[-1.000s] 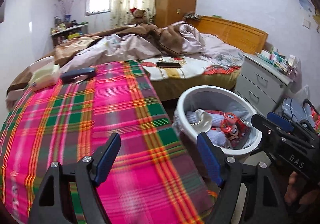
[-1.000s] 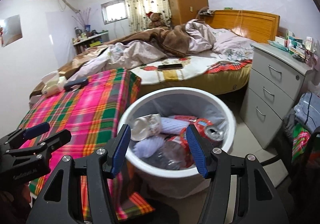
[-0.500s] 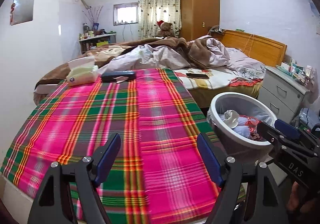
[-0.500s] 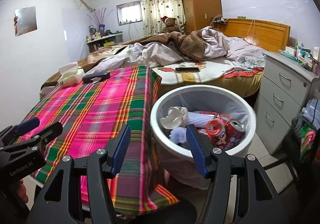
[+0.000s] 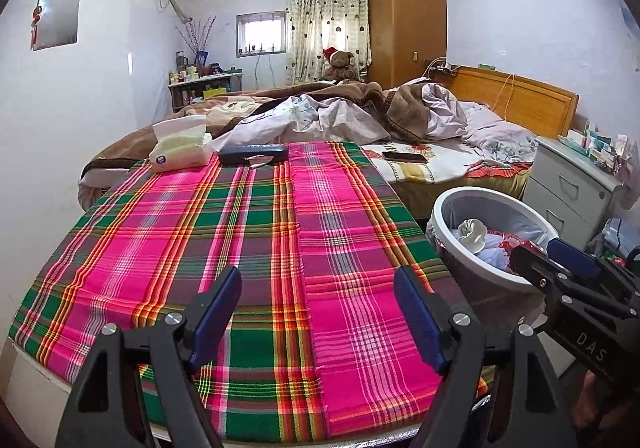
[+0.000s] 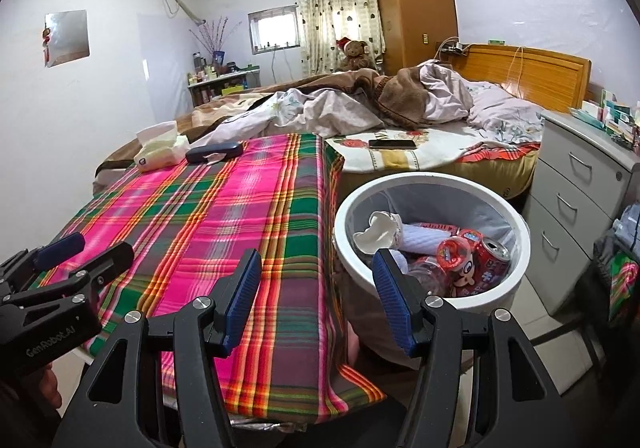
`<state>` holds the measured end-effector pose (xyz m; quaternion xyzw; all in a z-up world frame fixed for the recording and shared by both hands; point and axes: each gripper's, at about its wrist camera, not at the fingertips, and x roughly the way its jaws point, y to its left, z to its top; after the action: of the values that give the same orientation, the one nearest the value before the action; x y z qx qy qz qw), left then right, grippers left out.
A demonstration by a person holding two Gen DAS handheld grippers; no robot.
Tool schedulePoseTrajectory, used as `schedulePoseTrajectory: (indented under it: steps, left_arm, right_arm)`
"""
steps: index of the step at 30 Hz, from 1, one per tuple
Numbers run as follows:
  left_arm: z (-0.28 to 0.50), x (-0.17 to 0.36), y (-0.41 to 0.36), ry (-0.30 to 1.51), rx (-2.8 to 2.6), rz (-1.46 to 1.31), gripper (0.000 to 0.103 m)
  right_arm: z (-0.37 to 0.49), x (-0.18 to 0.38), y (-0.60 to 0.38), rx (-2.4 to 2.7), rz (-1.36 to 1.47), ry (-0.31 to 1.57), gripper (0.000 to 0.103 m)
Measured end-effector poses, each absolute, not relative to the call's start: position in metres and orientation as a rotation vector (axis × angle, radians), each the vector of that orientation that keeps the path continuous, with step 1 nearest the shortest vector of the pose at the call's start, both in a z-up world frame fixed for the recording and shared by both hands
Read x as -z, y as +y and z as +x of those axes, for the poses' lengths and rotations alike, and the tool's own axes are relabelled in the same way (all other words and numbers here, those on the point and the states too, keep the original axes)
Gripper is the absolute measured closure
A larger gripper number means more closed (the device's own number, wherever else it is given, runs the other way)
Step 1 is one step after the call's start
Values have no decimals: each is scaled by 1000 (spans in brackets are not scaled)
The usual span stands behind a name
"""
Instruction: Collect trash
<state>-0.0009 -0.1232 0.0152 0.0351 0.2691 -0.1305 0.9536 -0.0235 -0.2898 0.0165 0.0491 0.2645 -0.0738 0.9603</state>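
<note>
Both the left gripper (image 5: 318, 312) and right gripper (image 6: 316, 298) stand open, empty; ahead of the jaws lies the plaid cloth (image 5: 256, 248), the bin (image 6: 432, 236) to their right. Judging the scrap (image 5: 256, 161) by the dark case (image 5: 253, 154) as trash, reach far forward, pinch low.

The left gripper (image 5: 318, 314) and the right gripper (image 6: 316, 298) both point forward and a bit down — jaws apart, nothing between the fingers.

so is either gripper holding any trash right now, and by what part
Nothing is held. The left gripper and the right gripper both have open jaws with nothing between them; the trash lies in the bin beside the table.
</note>
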Motion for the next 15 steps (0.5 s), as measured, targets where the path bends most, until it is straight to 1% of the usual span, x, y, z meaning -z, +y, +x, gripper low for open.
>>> schedulePoseTrajectory:
  steps: [15]
  left_arm:
    - [-3, -18, -118, 547, 267, 65, 23]
  right_arm:
    - [-29, -20, -284, 156, 98, 524, 44]
